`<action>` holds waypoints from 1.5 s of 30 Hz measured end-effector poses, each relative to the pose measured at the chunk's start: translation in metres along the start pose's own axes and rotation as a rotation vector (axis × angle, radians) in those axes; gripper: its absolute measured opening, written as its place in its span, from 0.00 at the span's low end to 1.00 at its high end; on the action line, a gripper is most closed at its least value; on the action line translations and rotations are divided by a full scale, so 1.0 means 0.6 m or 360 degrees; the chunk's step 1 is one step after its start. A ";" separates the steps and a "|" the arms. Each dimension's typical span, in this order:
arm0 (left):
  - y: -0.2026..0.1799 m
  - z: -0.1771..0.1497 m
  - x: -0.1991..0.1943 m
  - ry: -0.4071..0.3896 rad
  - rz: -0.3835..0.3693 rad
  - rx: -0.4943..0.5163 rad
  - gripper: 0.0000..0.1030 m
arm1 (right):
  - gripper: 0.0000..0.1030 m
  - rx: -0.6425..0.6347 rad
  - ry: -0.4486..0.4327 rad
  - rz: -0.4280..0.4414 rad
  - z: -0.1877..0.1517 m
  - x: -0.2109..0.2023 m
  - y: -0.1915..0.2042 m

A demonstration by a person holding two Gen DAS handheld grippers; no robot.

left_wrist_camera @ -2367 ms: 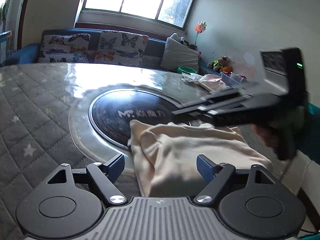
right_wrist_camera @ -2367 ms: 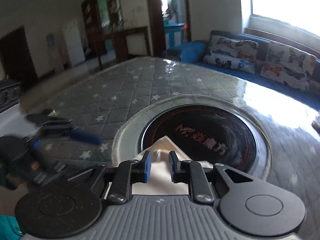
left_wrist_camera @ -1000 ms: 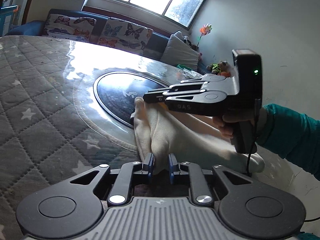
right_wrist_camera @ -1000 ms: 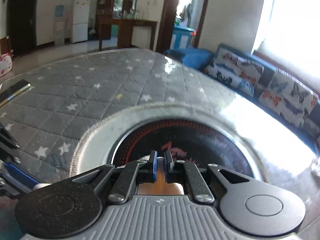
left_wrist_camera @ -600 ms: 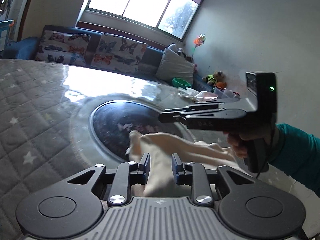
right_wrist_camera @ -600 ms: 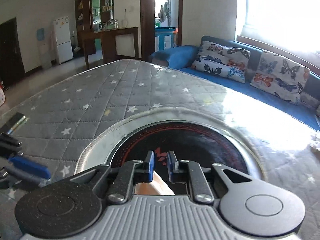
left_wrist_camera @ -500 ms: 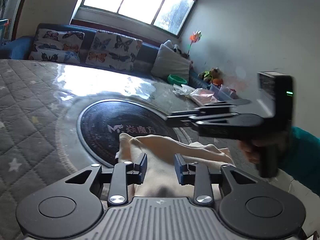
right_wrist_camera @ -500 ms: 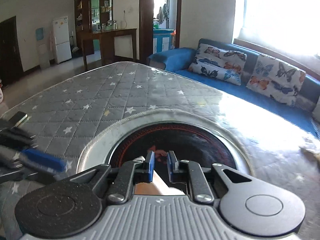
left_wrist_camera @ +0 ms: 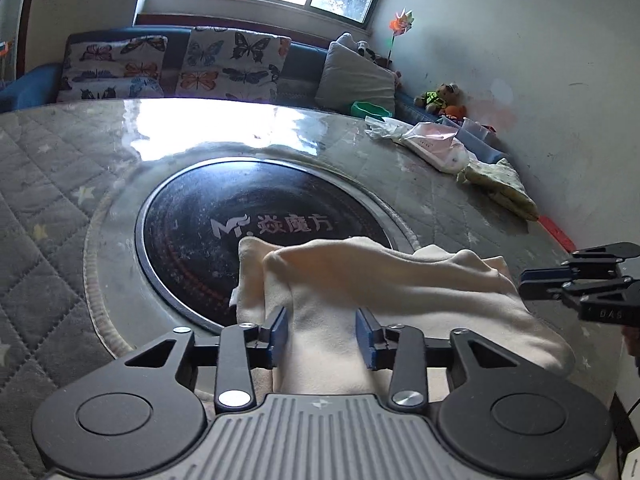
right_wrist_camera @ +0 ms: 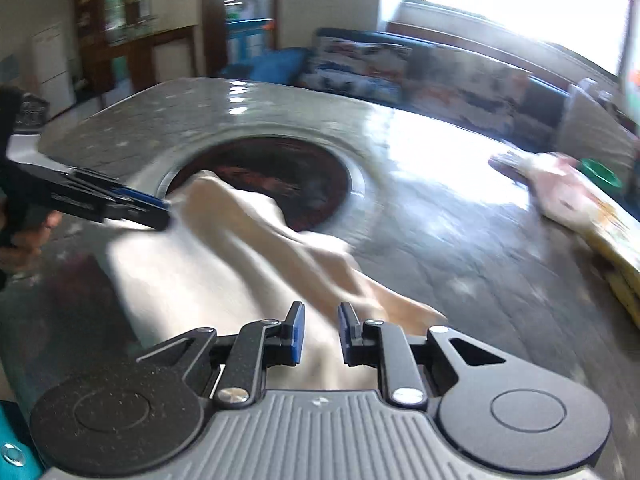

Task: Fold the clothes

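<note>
**Cream garment lies loose between two parted claws**

In the left wrist view, the quilted grey table cover with its pale stars fills the left side of the frame, and behind it in the upper left sit the butterfly cushions on a blue sofa. Moving toward the centre, a round dark plate with white lettering is set into the table. The cream garment lies bunched over the near edge of that plate and spreads to the lower right. At the bottom centre the left gripper has its blue pads on either side of a ridge of the cloth; its jaws are opening and the pads stand clear of the fabric, so the cloth is released. At the right edge, the right gripper pokes in from the side, its tips just beside the garment's far corner. In the upper right, a pink packet and a yellow-green cloth rest near the wall.

The right wrist view is blurred. At the left, the left gripper reaches to the cream garment, which runs diagonally from the dark plate down to the bottom centre. There the right gripper has its jaws slightly parted, with cloth seen between them but not pinched.
</note>
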State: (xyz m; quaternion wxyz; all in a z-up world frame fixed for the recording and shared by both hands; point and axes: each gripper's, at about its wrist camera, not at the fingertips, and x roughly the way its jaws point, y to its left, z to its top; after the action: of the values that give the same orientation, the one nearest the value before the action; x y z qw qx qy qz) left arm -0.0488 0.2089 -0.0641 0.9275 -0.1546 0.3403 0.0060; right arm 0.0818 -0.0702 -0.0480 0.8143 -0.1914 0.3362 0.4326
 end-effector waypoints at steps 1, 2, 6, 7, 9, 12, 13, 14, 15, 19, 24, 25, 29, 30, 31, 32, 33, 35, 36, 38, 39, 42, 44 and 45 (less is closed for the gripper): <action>-0.007 0.003 -0.004 -0.0009 0.0007 0.0010 0.46 | 0.17 0.0039 -0.0017 -0.0016 -0.004 -0.006 -0.012; -0.020 0.005 -0.007 -0.0022 -0.0027 0.0028 0.46 | 0.17 0.0078 -0.0036 -0.0030 -0.008 -0.012 -0.023; -0.094 0.006 -0.012 -0.0031 -0.0196 0.0163 0.50 | 0.17 0.0184 -0.0047 0.0011 -0.012 -0.004 -0.056; -0.117 0.001 -0.008 -0.0016 -0.0248 0.0213 0.51 | 0.17 0.0237 -0.0036 0.0038 -0.015 0.005 -0.069; -0.163 -0.009 0.000 0.0013 -0.0351 0.0314 0.52 | 0.17 0.0323 -0.0015 0.0099 -0.022 0.020 -0.086; -0.218 -0.023 0.018 0.0051 -0.0471 0.0436 0.52 | 0.17 0.0382 -0.0003 0.0160 -0.033 0.033 -0.096; -0.233 -0.028 0.024 0.0067 -0.0504 0.0474 0.52 | 0.17 0.0393 -0.0003 0.0174 -0.036 0.037 -0.097; -0.247 -0.033 0.030 0.0083 -0.0536 0.0511 0.52 | 0.17 0.0398 -0.0007 0.0185 -0.038 0.037 -0.095; -0.261 -0.038 0.036 0.0099 -0.0569 0.0549 0.52 | 0.16 0.0391 -0.0010 0.0191 -0.038 0.038 -0.093; -0.293 -0.054 0.057 0.0154 -0.0634 0.0639 0.53 | 0.07 0.0403 -0.0021 0.0191 -0.039 0.042 -0.098; -0.296 -0.064 0.062 0.0200 -0.0667 0.0654 0.55 | 0.03 0.0340 -0.0121 0.0139 -0.035 0.026 -0.092; -0.297 -0.065 0.063 0.0204 -0.0669 0.0658 0.56 | 0.03 0.0324 -0.0154 0.0125 -0.031 0.019 -0.090; -0.301 -0.071 0.065 0.0203 -0.0676 0.0672 0.59 | 0.02 0.0309 -0.0150 0.0066 -0.029 0.032 -0.089; -0.301 -0.072 0.065 0.0200 -0.0674 0.0675 0.60 | 0.02 0.0309 -0.0126 0.0053 -0.032 0.041 -0.089; -0.301 -0.073 0.065 0.0198 -0.0672 0.0677 0.60 | 0.02 0.0310 -0.0117 0.0038 -0.036 0.049 -0.088; -0.300 -0.074 0.066 0.0197 -0.0673 0.0676 0.60 | 0.03 0.0316 -0.0118 0.0030 -0.037 0.049 -0.089; -0.300 -0.074 0.067 0.0198 -0.0676 0.0670 0.61 | 0.04 0.0324 -0.0120 0.0024 -0.036 0.049 -0.090; -0.298 -0.072 0.065 0.0196 -0.0680 0.0658 0.61 | 0.06 0.0339 -0.0123 0.0011 -0.036 0.048 -0.091; -0.297 -0.072 0.064 0.0193 -0.0681 0.0654 0.61 | 0.06 0.0326 -0.0133 -0.0001 -0.031 0.043 -0.091; -0.293 -0.070 0.059 0.0177 -0.0679 0.0632 0.61 | 0.08 0.0285 -0.0159 -0.0018 -0.019 0.032 -0.087; -0.291 -0.069 0.056 0.0168 -0.0679 0.0620 0.61 | 0.09 0.0268 -0.0165 0.0011 -0.012 0.029 -0.082; -0.282 -0.065 0.047 0.0145 -0.0672 0.0578 0.65 | 0.10 0.0216 -0.0172 0.0104 0.010 0.031 -0.062; -0.276 -0.066 0.045 0.0139 -0.0661 0.0568 0.67 | 0.10 0.0156 -0.0149 0.0148 0.023 0.047 -0.042; -0.273 -0.066 0.043 0.0136 -0.0656 0.0562 0.67 | 0.10 0.0131 -0.0133 0.0165 0.029 0.058 -0.033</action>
State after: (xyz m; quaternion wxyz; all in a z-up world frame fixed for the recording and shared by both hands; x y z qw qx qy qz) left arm -0.0345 0.0388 -0.0626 0.9066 -0.0566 0.3362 -0.2489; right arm 0.1187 -0.0505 -0.0602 0.8113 -0.1219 0.3289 0.4677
